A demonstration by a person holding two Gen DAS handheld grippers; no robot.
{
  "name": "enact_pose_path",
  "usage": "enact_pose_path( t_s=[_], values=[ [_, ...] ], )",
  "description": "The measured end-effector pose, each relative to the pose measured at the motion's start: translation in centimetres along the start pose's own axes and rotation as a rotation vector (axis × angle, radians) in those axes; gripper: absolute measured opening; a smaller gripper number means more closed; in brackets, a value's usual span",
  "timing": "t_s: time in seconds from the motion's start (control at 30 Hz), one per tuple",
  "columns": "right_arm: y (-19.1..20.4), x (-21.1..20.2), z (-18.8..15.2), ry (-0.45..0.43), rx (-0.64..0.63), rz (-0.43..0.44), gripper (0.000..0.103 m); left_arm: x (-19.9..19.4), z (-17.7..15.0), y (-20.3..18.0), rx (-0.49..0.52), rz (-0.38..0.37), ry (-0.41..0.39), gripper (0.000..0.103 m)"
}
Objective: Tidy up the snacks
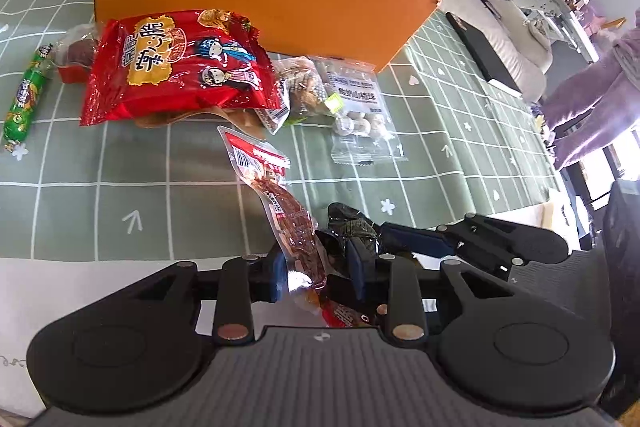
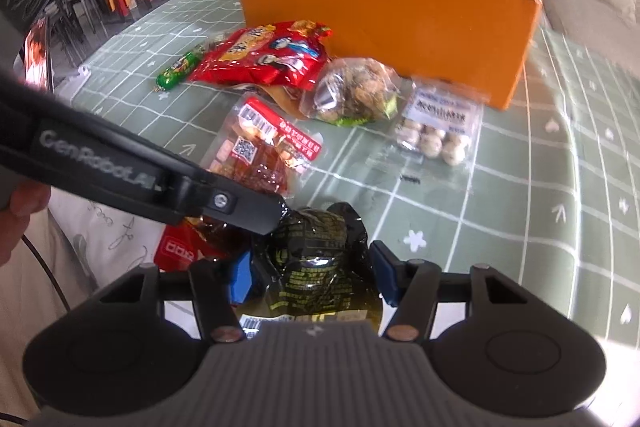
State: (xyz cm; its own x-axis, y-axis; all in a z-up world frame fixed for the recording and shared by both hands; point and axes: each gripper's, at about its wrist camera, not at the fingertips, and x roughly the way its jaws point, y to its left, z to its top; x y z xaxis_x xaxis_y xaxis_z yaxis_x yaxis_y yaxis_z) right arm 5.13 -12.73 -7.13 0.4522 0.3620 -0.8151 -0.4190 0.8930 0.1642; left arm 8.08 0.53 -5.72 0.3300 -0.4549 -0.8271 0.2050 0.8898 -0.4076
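The left gripper [image 1: 316, 277], marked "GenRobot.AI" on its arm, was clamped on a clear meat pouch [image 1: 290, 223] with a red barcoded label. The right gripper [image 2: 312, 277] was clamped on a black packet [image 2: 320, 251] printed in yellow. One orange box [image 2: 384, 23] stood behind one red bag [image 2: 266, 57], one green sausage [image 2: 176, 71] and two clear bags [image 2: 354, 91] on the checked cloth [image 2: 540, 187].

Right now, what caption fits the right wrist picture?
Right gripper around a black snack packet, orange box beyond.
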Motion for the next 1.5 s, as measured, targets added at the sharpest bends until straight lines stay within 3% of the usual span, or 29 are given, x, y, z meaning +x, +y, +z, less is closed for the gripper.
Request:
enact_pose_path(
  t_s=[0.07,0.27,0.4,0.63,0.77,1.2,1.4,1.5],
  values=[
    [-0.6,-0.2,0.0,0.003,0.035,0.019,0.058,-0.1,0.1,-0.1,0.003,-0.006,-0.008,0.035],
    [-1.2,-0.7,-0.2,0.013,0.055,-0.033,0.057,0.2,0.2,0.2,0.009,0.061,0.022,0.03],
    [-0.5,-0.6,-0.4,0.008,0.024,-0.04,0.058,0.7,0.1,-0.6,0.041,0.066,0.02,0.028],
    [-0.6,-0.6,-0.5,-0.009,0.026,0.011,0.057,1.4,0.2,-3.7,0.239,0.204,0.02,0.027],
    [-0.2,-0.5,-0.4,-0.007,0.005,-0.001,0.057,2.0,0.1,-5.2,0.345,0.275,0.042,0.028],
    [-0.2,-0.5,-0.4,-0.003,-0.001,-0.017,0.057,2.2,-0.1,-5.6,0.434,0.241,0.112,0.029],
    [-0.4,-0.5,-0.5,-0.013,0.002,-0.013,0.059,2.3,0.1,-4.6,0.33,0.213,0.09,0.03],
    [-0.2,-0.4,-0.5,-0.015,-0.006,-0.023,0.059,2.2,-0.6,-5.4,0.341,0.266,0.05,0.029]
  ],
)
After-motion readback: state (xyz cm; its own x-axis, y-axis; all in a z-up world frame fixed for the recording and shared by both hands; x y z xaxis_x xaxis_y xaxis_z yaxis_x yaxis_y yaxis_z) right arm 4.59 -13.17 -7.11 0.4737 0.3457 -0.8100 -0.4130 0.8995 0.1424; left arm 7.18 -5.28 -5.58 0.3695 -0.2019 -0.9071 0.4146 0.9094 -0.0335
